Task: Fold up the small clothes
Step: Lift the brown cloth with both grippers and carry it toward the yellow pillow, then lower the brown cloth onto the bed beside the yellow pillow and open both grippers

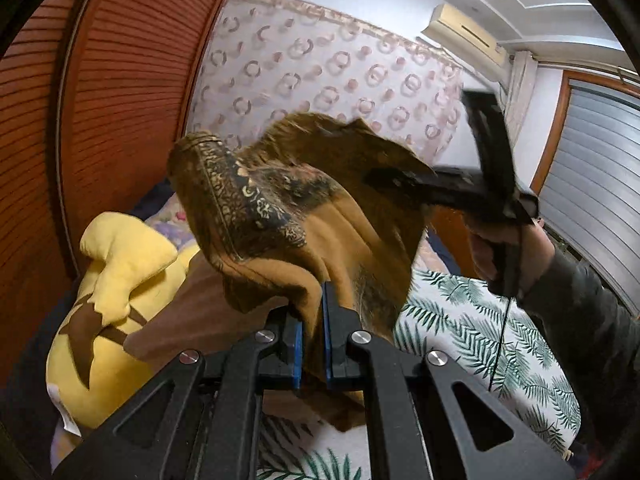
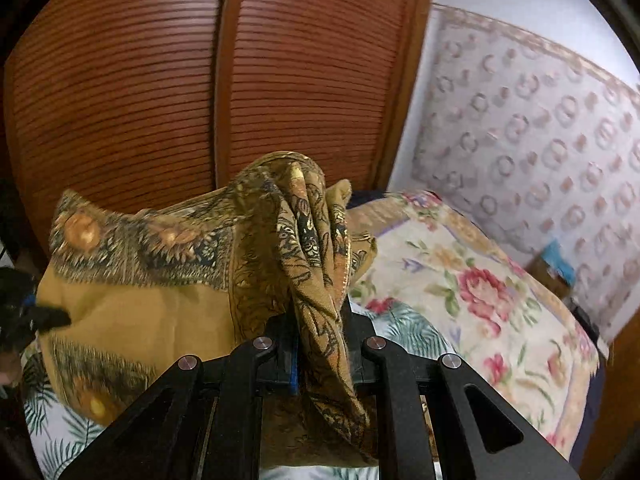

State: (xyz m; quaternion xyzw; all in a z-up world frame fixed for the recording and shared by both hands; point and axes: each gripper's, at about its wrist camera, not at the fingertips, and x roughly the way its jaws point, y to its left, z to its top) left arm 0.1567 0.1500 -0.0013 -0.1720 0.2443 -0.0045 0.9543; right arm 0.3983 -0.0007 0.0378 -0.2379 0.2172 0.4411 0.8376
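Note:
A mustard-brown cloth (image 1: 288, 216) with dark paisley borders hangs in the air between my two grippers above the bed. My left gripper (image 1: 313, 300) is shut on one bunched edge of it. In the left wrist view my right gripper (image 1: 384, 178) reaches in from the right, held by a hand, and grips the cloth's far edge. In the right wrist view my right gripper (image 2: 320, 320) is shut on a gathered fold of the same cloth (image 2: 160, 280), which spreads to the left toward the left gripper (image 2: 52, 318) at the frame's left edge.
The bed has a palm-leaf sheet (image 1: 460, 332) and a floral quilt (image 2: 472, 280). A yellow plush toy (image 1: 116, 292) lies at the left. A louvred wooden wardrobe (image 2: 160, 80) stands close behind. A patterned curtain (image 1: 320, 72) covers the far wall.

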